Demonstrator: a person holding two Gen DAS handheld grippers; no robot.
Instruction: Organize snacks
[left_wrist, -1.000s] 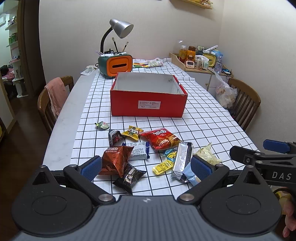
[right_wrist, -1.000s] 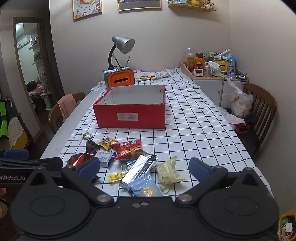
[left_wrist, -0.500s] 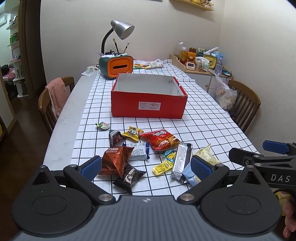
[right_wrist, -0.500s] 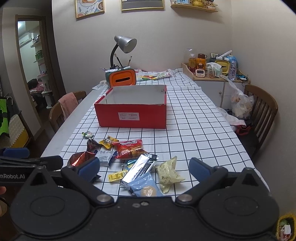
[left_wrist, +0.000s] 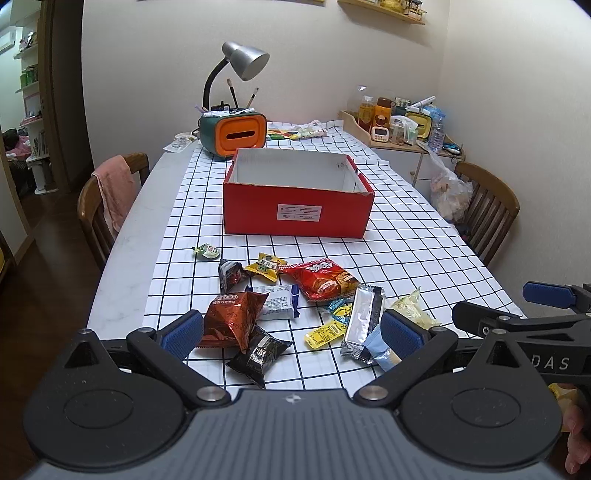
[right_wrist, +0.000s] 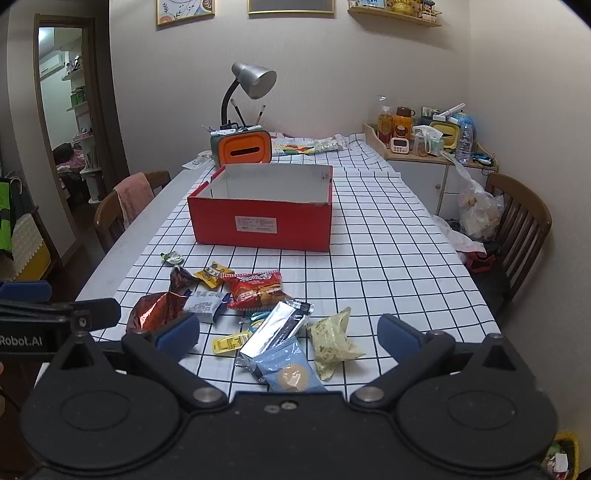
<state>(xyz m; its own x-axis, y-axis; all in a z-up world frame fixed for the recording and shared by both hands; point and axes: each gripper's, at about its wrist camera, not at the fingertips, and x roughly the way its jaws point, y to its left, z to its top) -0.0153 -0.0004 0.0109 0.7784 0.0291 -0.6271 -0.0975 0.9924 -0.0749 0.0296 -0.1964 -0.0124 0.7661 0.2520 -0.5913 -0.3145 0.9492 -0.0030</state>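
The left gripper (left_wrist: 291, 332) is hanging wide open at lower centre over the snack packets (left_wrist: 317, 282); the red box (left_wrist: 297, 212) is sitting mid-frame beyond them; the right gripper (right_wrist: 288, 334) is gaping empty.

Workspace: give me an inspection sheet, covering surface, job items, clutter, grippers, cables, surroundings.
Surface: table under a black-grid white cloth.
Job's things: red box, open-topped, no snacks visible inside; snack packets scattered in front of it, among them a red chip bag, silver bar, orange-brown bag and pale green pouch.
Clutter: orange holder and desk lamp behind the box.
Grippers: left gripper and right gripper open, empty, hovering near the snacks.
Cables: nothing seen.
Surroundings: wooden chairs either side, pink towel on one; crowded side cabinet.
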